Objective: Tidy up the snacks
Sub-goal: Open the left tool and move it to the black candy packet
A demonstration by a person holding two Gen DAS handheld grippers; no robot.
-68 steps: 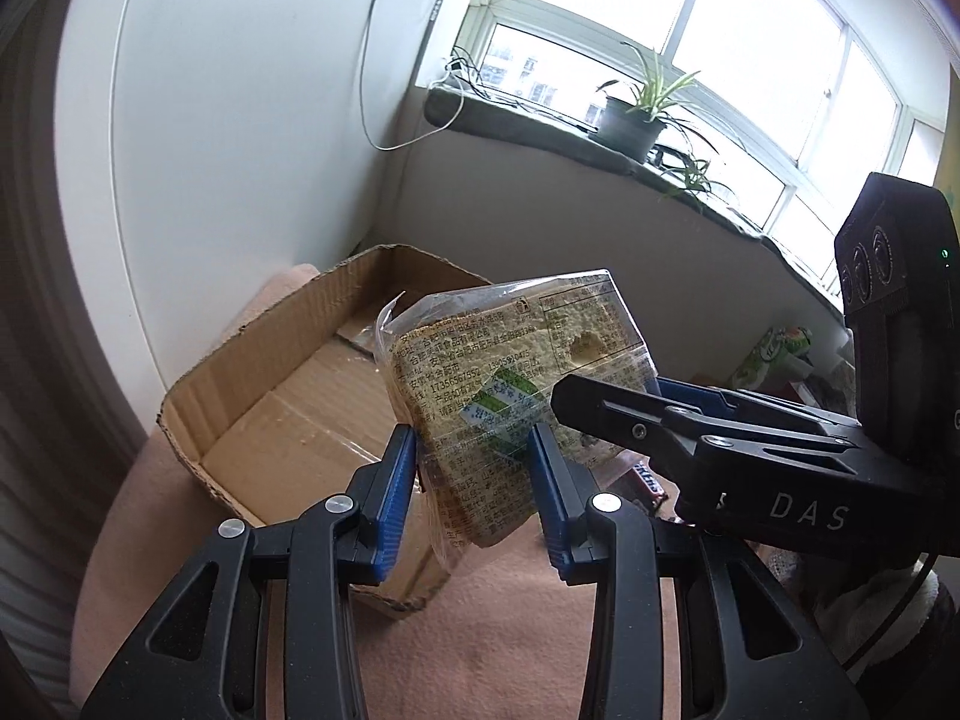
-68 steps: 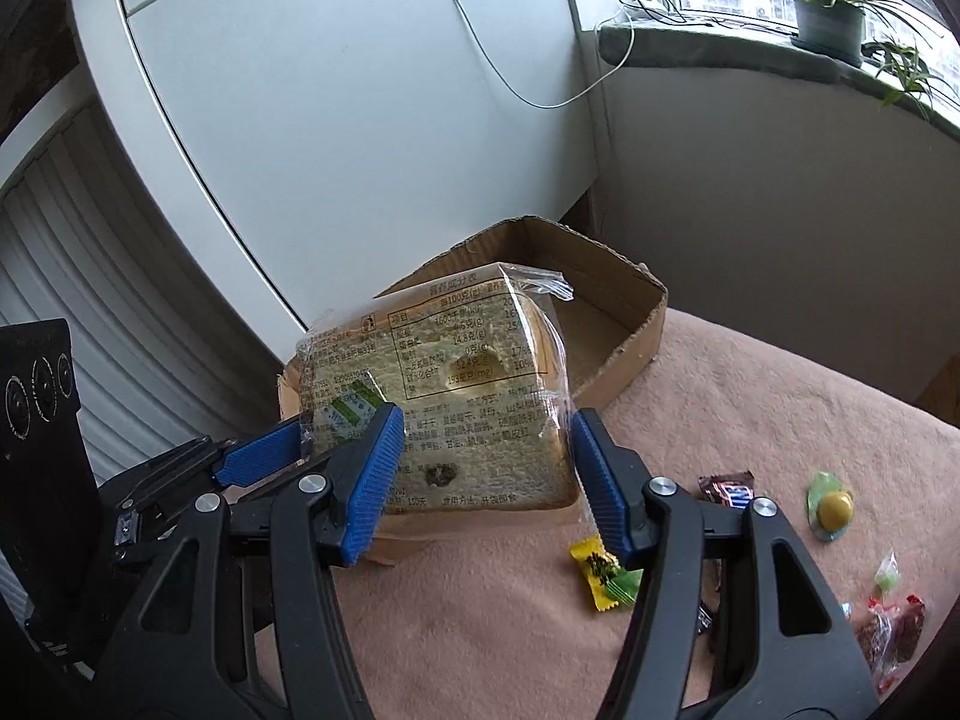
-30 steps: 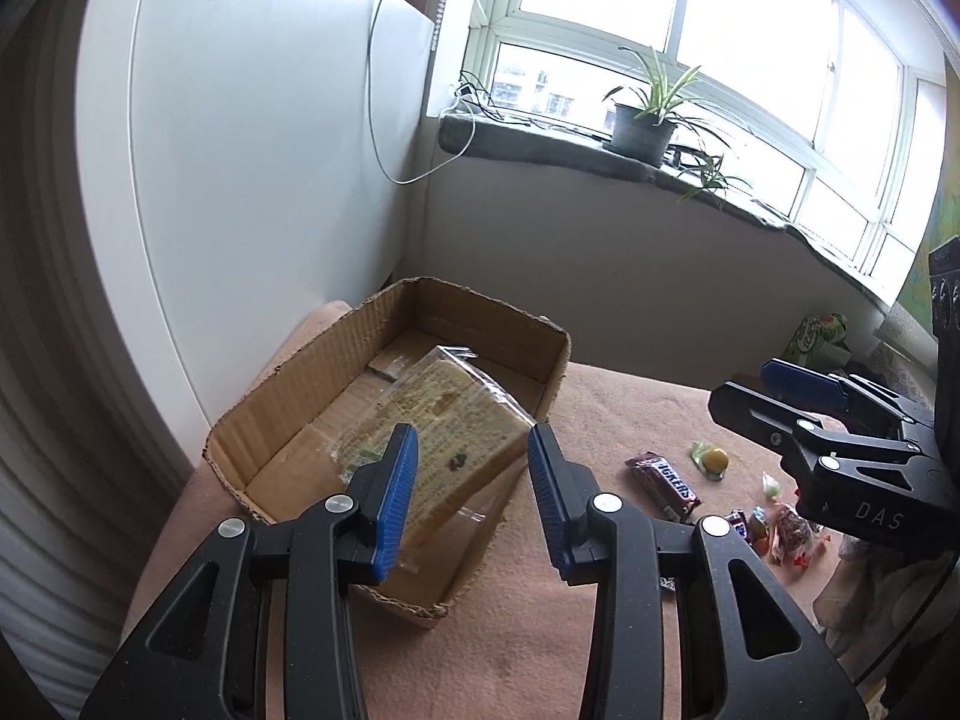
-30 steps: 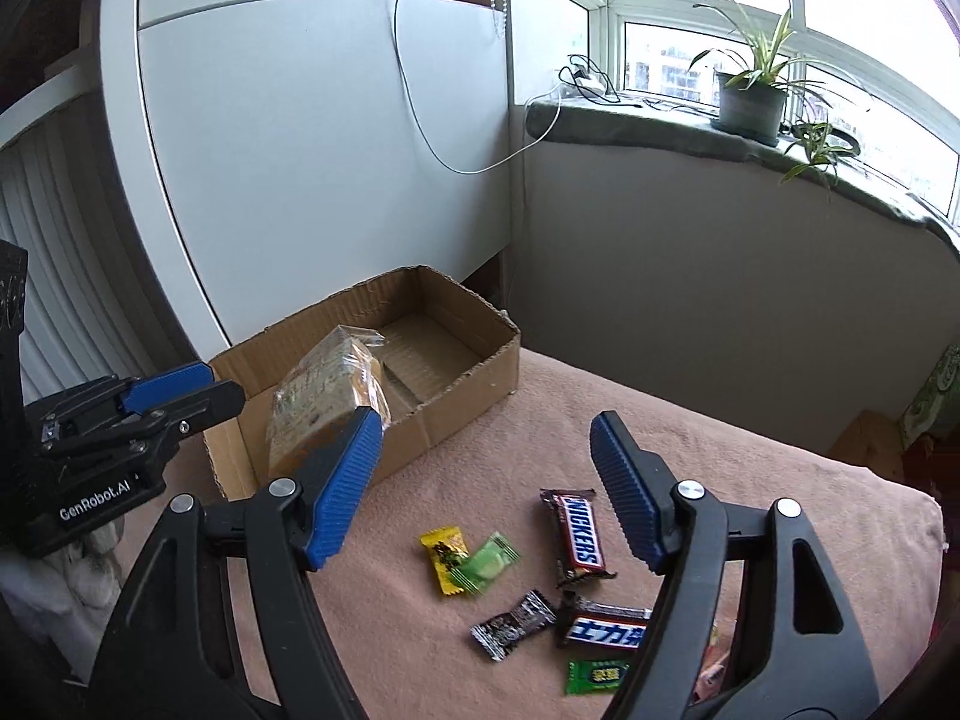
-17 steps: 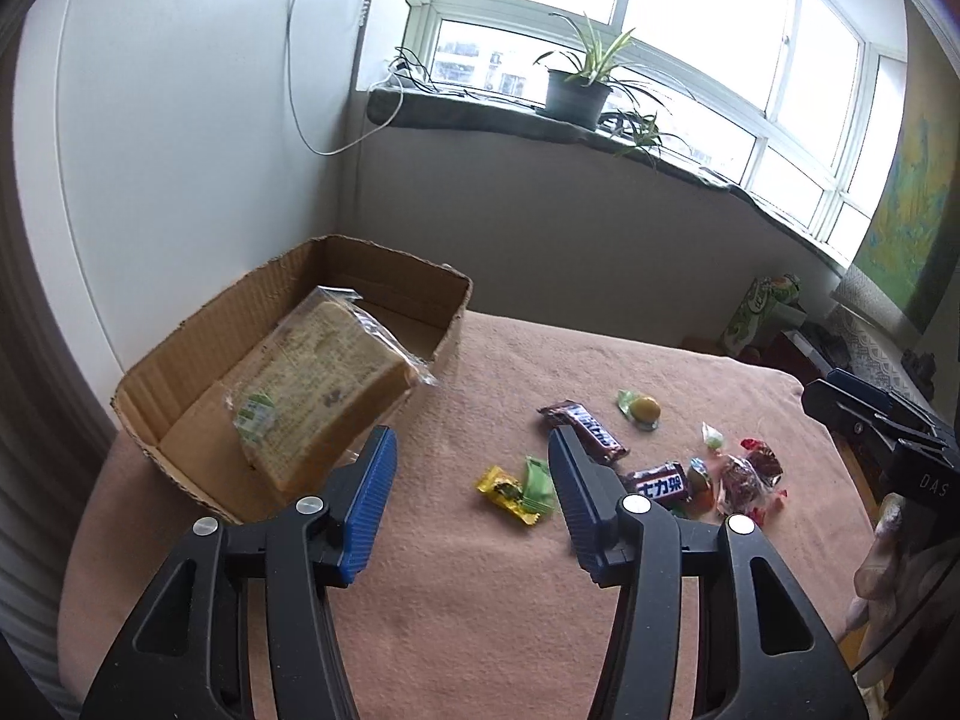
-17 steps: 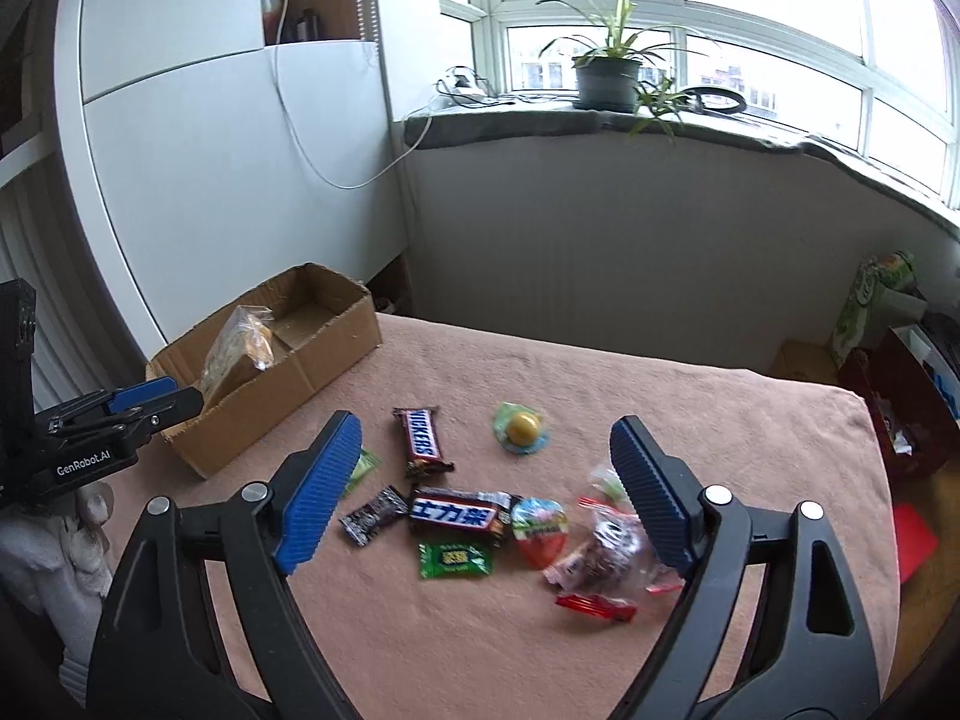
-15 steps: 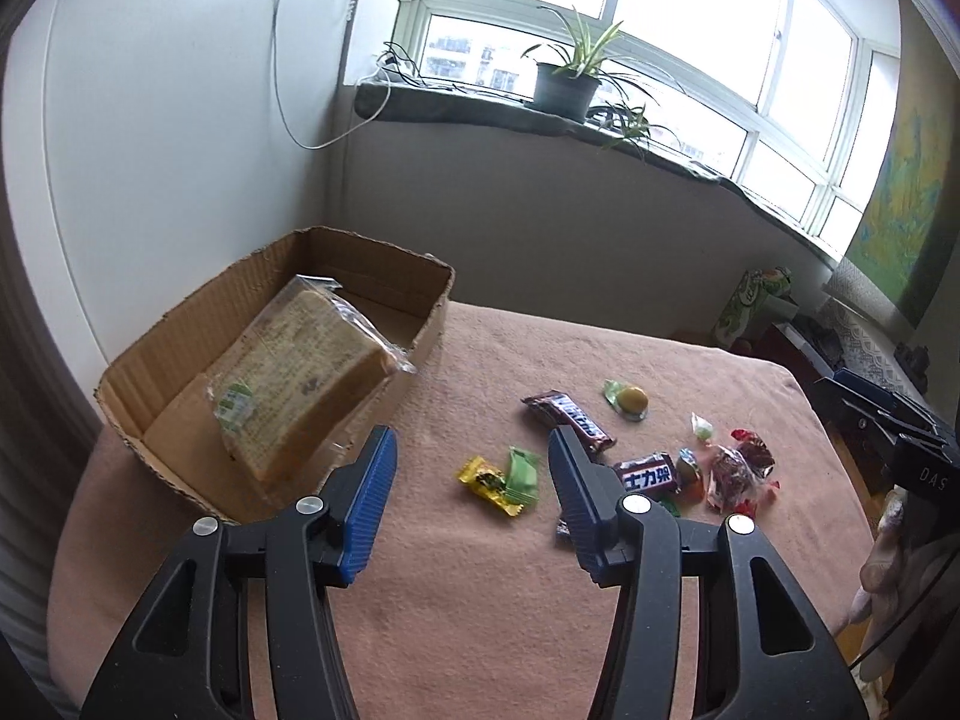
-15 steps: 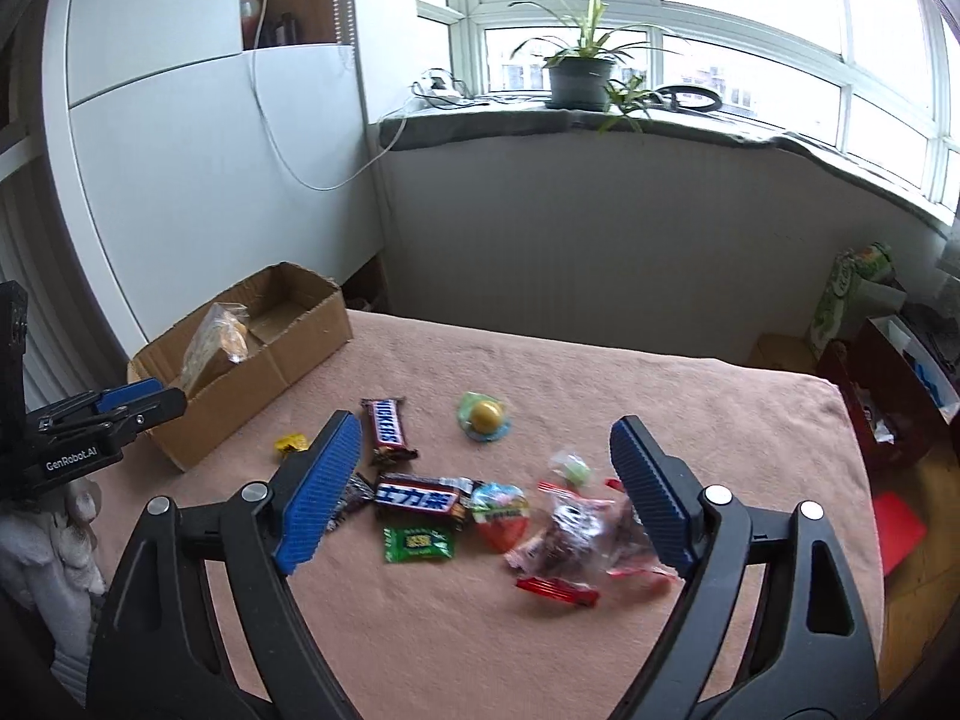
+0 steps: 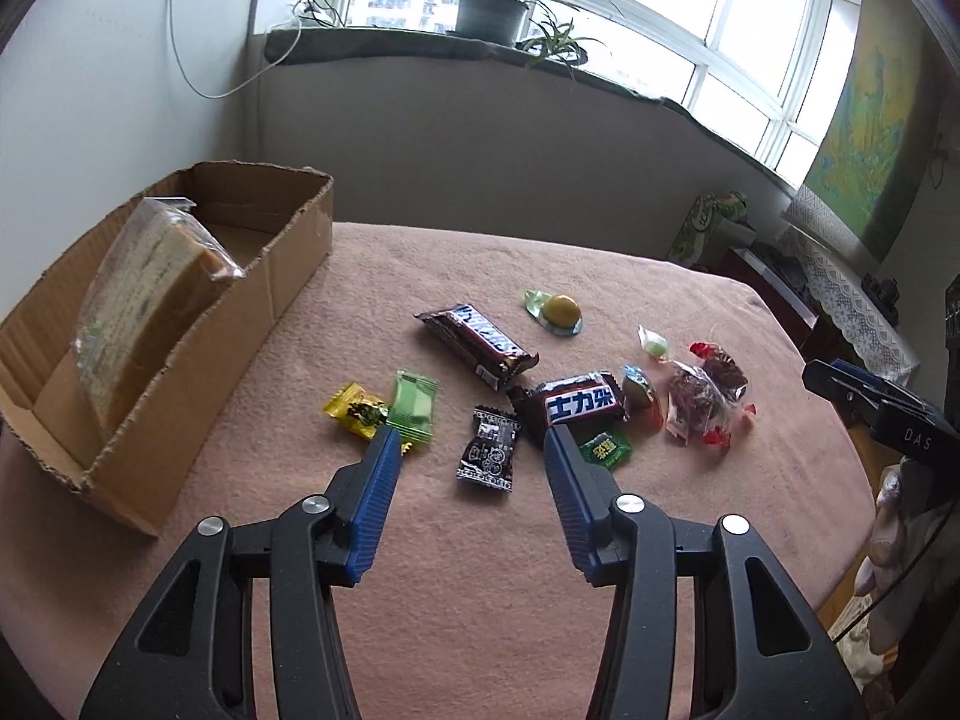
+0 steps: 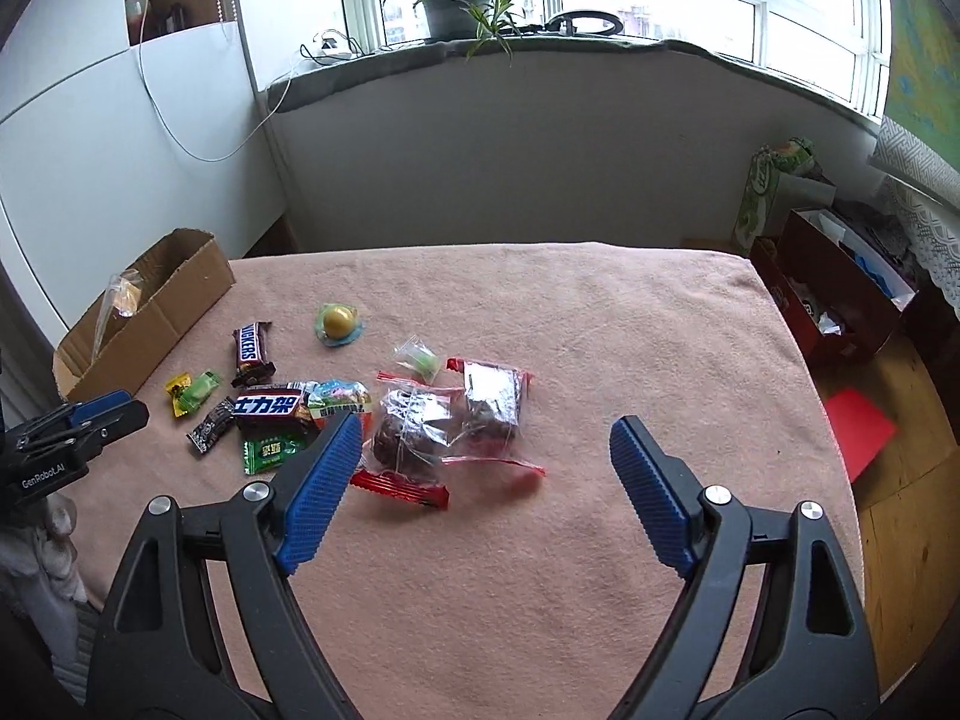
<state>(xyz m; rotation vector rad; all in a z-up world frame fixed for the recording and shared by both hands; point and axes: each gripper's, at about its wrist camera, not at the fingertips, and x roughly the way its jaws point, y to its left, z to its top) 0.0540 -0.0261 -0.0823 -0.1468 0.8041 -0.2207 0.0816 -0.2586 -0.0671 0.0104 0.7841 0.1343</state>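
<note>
A bagged bread loaf (image 9: 141,300) leans inside the open cardboard box (image 9: 258,288) at the table's left. Loose snacks lie on the pink cloth: a Snickers bar (image 9: 477,341), a second chocolate bar (image 9: 579,407), a black candy (image 9: 489,450), a green packet (image 9: 413,405), a yellow candy (image 9: 354,411) and clear bags of dark sweets (image 10: 444,420). My left gripper (image 9: 468,444) is open and empty, hovering just before the black candy. My right gripper (image 10: 486,438) is open wide and empty, above the cloth near the clear bags.
A yellow jelly cup (image 9: 558,312) and a small green sweet (image 10: 417,358) lie further back. The table (image 10: 630,330) ends at right, with a red box (image 10: 834,300) on the floor beyond. A wall and windowsill with a plant (image 10: 456,6) stand behind.
Both grippers let go of the bread loaf, which now lies in the box. Both pulled back and swung right toward the loose snacks. Both jaws stay open.
</note>
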